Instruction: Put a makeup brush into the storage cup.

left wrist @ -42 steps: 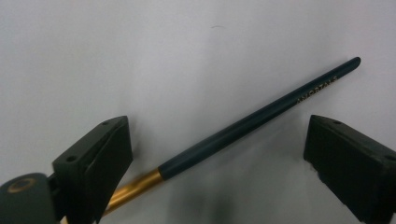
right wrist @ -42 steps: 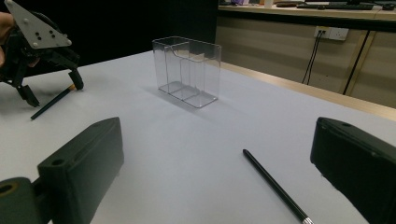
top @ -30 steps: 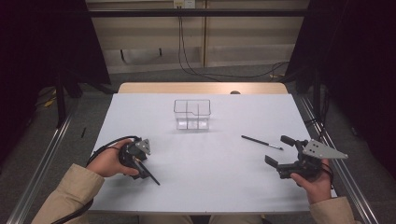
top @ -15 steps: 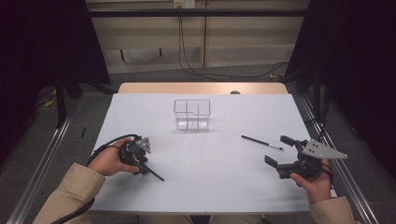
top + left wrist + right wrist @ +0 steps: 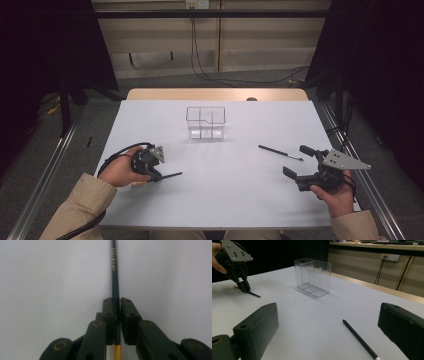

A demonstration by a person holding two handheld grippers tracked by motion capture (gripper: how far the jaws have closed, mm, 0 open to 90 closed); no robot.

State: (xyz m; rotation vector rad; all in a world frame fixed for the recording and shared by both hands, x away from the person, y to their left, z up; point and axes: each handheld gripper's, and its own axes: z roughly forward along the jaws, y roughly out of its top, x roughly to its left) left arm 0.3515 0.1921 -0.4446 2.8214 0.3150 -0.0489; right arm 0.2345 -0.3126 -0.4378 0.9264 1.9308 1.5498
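Your left gripper [image 5: 117, 315] pinches the dark pencil [image 5: 115, 277] near one end; lifted, it may pivot and slip while your right gripper [image 5: 309, 165] gapes.

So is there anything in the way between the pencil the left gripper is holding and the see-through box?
Nothing visible. The left gripper is shut on the dark green pencil, and only bare white table lies between it and the clear plastic divided box. The thin black pen lies off to the right, near the open right gripper.
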